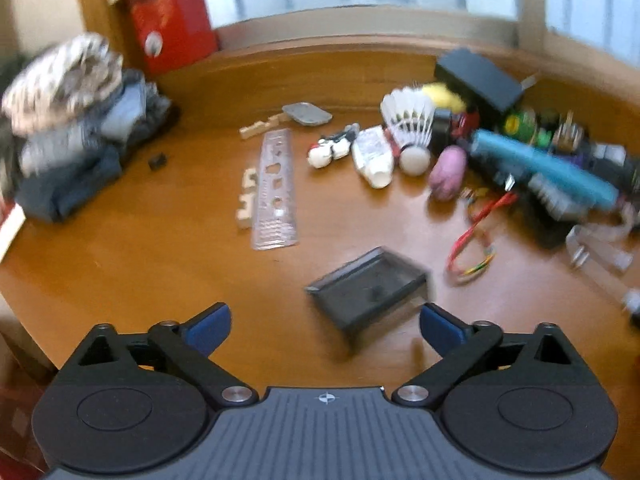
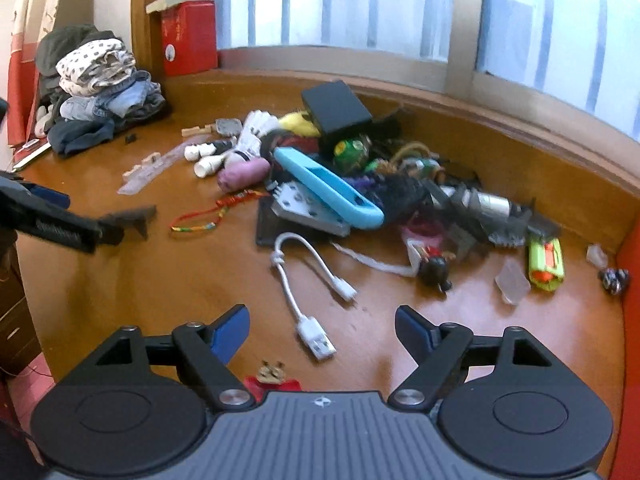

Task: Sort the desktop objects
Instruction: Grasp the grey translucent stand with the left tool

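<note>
Blue padded fingers (image 2: pixel 230 334) above glossy white cable (image 2: pixel 304 276)

A home: folded clothes (image 2: pixel 100 80) piled on a cluttered wooden desk (image 2: pixel 200 280) by a window (image 2: pixel 360 0).

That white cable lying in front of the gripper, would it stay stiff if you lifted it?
Probably not. The white cable lies in loose curves on the desk, so it would likely droop. It looks thin and light. Its plug ends would probably dangle, and its smooth sheath might slip between the pads.
</note>
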A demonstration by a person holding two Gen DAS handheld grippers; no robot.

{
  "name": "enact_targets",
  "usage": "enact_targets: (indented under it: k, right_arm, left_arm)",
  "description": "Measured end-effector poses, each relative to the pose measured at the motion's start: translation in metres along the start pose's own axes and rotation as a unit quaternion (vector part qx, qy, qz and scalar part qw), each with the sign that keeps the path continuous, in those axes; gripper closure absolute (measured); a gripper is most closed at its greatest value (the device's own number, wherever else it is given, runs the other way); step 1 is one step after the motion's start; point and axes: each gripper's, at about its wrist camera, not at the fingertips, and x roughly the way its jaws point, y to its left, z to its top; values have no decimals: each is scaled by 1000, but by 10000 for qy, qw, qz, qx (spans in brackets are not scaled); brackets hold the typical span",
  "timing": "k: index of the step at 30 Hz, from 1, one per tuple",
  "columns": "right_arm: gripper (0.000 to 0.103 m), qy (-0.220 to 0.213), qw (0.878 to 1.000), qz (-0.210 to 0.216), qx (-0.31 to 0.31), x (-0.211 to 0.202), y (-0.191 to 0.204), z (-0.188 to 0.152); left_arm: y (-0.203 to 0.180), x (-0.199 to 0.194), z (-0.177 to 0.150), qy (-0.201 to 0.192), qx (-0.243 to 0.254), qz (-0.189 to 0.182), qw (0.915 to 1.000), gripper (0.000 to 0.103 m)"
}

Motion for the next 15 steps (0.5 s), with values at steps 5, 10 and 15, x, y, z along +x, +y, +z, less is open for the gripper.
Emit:
enact_targets:
  k: [5,10,15]
  right_arm:
    - [21,77,9998,68,192,5,-11,-9]
    - [21,24,9999,66,135,5,-14,-14]
    - [21,-217,9996,170,110,10,-15,-1]
  left_arm:
    - [-11,18,6,195,-998,142,9947,0]
    - [-22,22,5,-28,-1113,624,9918,17]
    - [-22,17,5,-112,-882,454,9950,36]
